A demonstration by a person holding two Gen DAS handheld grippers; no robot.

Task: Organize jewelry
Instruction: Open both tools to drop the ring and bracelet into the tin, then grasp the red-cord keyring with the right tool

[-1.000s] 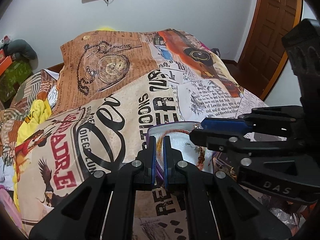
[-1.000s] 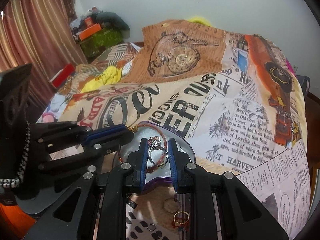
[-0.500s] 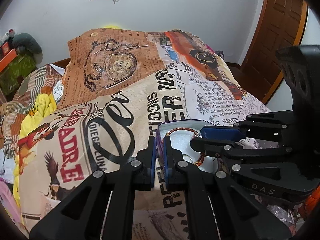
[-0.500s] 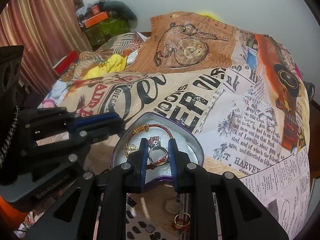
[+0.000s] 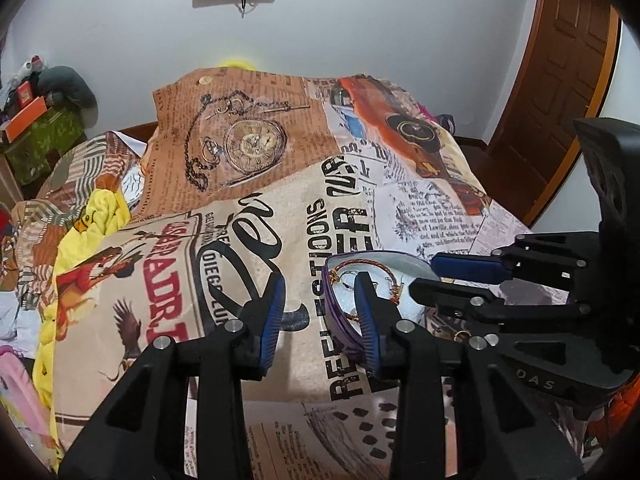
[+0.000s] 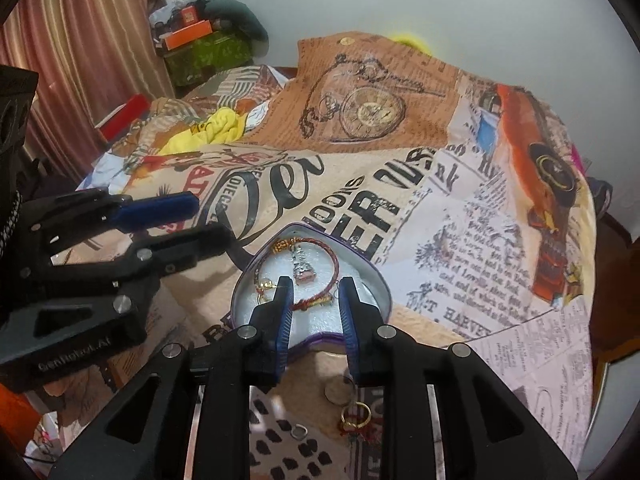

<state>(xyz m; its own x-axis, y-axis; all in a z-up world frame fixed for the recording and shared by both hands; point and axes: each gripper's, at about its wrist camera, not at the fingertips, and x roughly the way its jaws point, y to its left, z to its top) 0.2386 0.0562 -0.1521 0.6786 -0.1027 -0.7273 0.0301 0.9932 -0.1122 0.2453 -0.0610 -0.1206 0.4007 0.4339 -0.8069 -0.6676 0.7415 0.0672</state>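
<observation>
A purple heart-shaped tin (image 6: 382,286) with white lining lies on the printed bedspread; it also shows in the left wrist view (image 5: 334,312). Inside lie a red and gold braided bracelet (image 6: 338,268), a silver stone ring (image 6: 303,270) and a gold piece (image 6: 264,286). My right gripper (image 6: 316,294) is open and empty over the tin's near half. My left gripper (image 5: 320,304) is open, straddling the tin's left rim. Loose on the bedspread near the right gripper lie a gold ring with red thread (image 6: 356,420), a coin-like pendant (image 6: 338,392) and a small silver ring (image 6: 298,431).
The bedspread (image 5: 248,208) covers the whole bed. Yellow cloth (image 5: 100,216) is bunched at the left. A cluttered shelf with an orange box (image 6: 188,36) stands by the curtain. A wooden door (image 5: 560,80) is at the right.
My right gripper opened and let the silver ring drop into the tin. My left gripper opened off the tin's rim.
</observation>
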